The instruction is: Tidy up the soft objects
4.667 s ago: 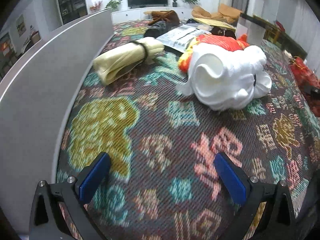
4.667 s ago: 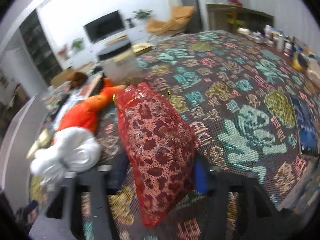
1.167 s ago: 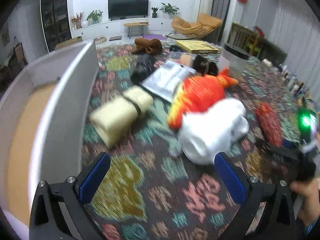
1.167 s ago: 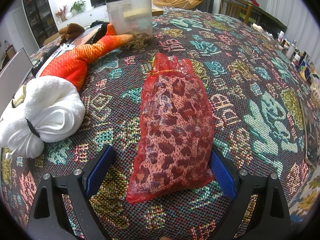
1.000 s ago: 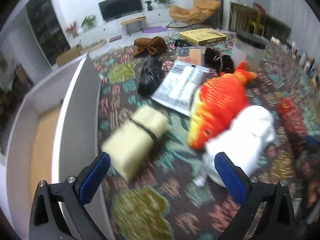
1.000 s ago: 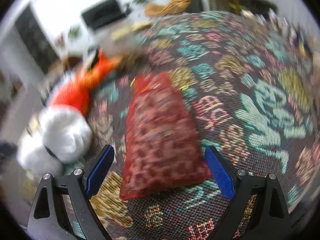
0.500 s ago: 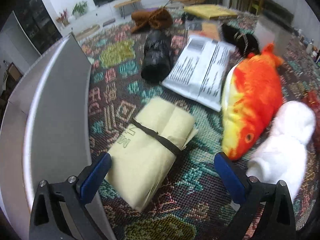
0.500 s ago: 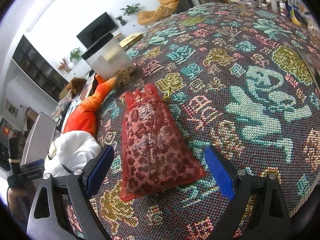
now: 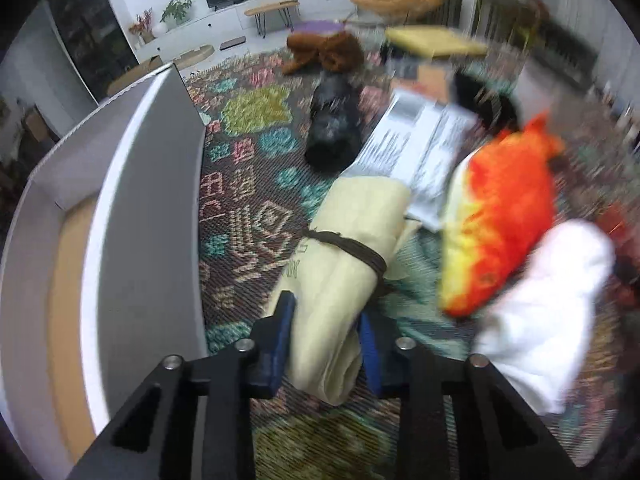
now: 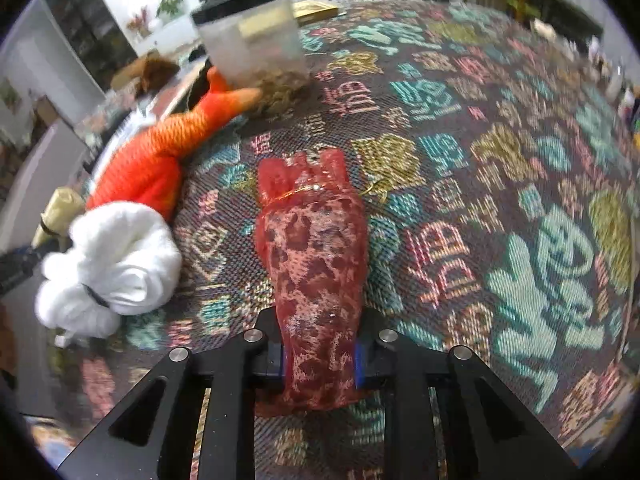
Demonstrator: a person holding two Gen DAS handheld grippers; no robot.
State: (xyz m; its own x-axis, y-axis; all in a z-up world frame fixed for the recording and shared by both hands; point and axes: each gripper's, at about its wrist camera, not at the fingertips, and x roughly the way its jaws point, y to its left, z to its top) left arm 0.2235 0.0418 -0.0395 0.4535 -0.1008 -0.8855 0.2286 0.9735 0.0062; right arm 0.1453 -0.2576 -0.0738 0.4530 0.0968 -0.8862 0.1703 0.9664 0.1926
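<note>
In the left wrist view my left gripper [image 9: 326, 344] is shut on the near end of a pale yellow rolled cloth [image 9: 352, 248] bound by a dark strap. To its right lie an orange fish plush [image 9: 500, 216] and a white rolled towel [image 9: 548, 316]. In the right wrist view my right gripper [image 10: 319, 354] is shut on the near end of a red leopard-print mesh bag [image 10: 316, 264], which lies on the patterned tablecloth [image 10: 480, 160]. The white towel [image 10: 116, 264] and fish plush [image 10: 160, 152] lie to its left.
A grey open box [image 9: 132, 240] with a tan floor stands along the left. A black bundle [image 9: 334, 128], a printed packet [image 9: 416, 148] and a brown plush [image 9: 328, 50] lie farther back. A clear container with a black lid [image 10: 252, 36] stands behind the fish's tail.
Both grippers were open half a second ago. The left has moved in and shut on the yellow roll; the right has moved in and shut on the red mesh bag.
</note>
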